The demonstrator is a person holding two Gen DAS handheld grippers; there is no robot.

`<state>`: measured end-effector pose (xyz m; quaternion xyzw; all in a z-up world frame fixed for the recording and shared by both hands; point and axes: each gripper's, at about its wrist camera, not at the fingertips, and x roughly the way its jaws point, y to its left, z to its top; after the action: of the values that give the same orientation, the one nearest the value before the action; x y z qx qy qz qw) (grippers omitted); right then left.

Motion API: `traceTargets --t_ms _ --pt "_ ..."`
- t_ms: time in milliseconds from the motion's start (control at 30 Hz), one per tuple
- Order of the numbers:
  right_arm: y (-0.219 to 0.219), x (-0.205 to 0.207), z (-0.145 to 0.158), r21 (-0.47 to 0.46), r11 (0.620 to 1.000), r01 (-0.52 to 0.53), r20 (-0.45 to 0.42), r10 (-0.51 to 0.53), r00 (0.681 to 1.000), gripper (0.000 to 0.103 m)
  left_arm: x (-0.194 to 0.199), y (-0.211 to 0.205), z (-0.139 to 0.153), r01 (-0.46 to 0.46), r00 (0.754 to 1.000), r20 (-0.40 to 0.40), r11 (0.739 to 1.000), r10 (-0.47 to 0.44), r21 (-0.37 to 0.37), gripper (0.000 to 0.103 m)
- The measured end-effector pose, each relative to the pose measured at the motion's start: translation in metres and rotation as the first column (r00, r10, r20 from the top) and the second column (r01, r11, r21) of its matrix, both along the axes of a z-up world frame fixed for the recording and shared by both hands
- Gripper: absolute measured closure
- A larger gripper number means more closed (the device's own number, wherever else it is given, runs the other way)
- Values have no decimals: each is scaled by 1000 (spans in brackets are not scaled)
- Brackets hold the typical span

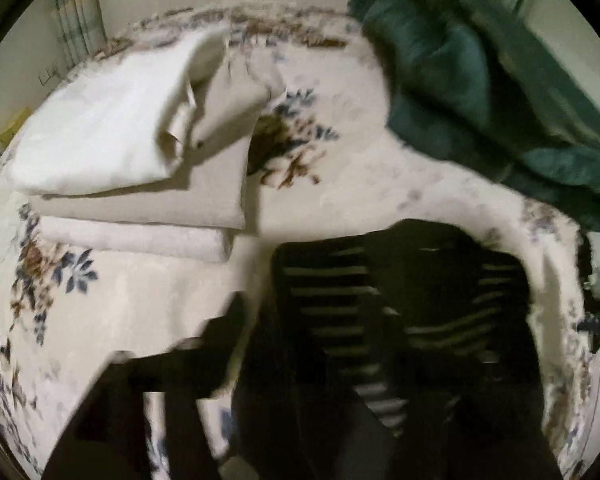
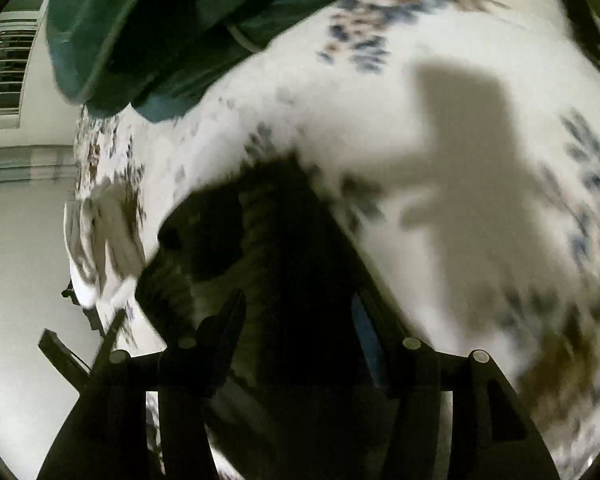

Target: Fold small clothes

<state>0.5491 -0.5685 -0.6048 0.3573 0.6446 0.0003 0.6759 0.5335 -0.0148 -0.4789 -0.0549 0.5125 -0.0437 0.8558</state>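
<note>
Left wrist view, near edge of floral bedspread (image 1: 360, 184): dark striped garment (image 1: 400, 300) lies w/ left gripper (image 1: 300, 360) over it, jaw state can't tell. Right gripper (image 2: 300, 320) looks clamped on same garment. Far-left: folded pale stack (image 1: 132, 184), done. Far-right corner: green garment (image 1: 480, 80) unfolded, still to do.

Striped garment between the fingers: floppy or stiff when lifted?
Probably floppy: the striped garment bunches and drapes with bent stripes. Likely light, thin knit by the look. It should drag rather than slide on the fuzzy floral blanket. Blur hides whether either gripper is clamped on it.
</note>
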Motion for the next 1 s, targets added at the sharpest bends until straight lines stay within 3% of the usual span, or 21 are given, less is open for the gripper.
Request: traceTargets --t_ms 67,167,300,533,700,767,833,1000 --pt "-10 -30 16 -9 1000 4 -24 -4 1000 45 -22 -2 14 -20 1000 22 1000 20 16 10" --pt "-18 -70 35 -22 1000 -11 -60 10 998 44 -46 -5 26 -65 998 27 998 65 21 9" --pt "-41 -117 43 -14 996 -92 -112 90 990 44 -82 -18 14 -122 992 -27 992 122 24 9" --pt "-73 -129 1 66 947 -313 -161 320 934 44 -198 -76 -10 -202 968 -126 970 219 133 9" --pt "-94 -138 -29 101 896 -433 -176 444 878 44 -296 -149 -34 -231 922 -265 950 282 208 9" --pt "-109 -143 -47 115 892 -436 -192 451 872 44 -324 -183 -46 -217 902 -328 952 280 216 9" --pt "-121 -141 -65 137 898 -418 -210 439 874 44 -347 -223 -61 -187 885 -396 966 244 177 9" --pt "-127 -96 -89 164 901 -402 -148 425 893 44 -362 -313 -99 -50 886 -454 993 95 112 10"
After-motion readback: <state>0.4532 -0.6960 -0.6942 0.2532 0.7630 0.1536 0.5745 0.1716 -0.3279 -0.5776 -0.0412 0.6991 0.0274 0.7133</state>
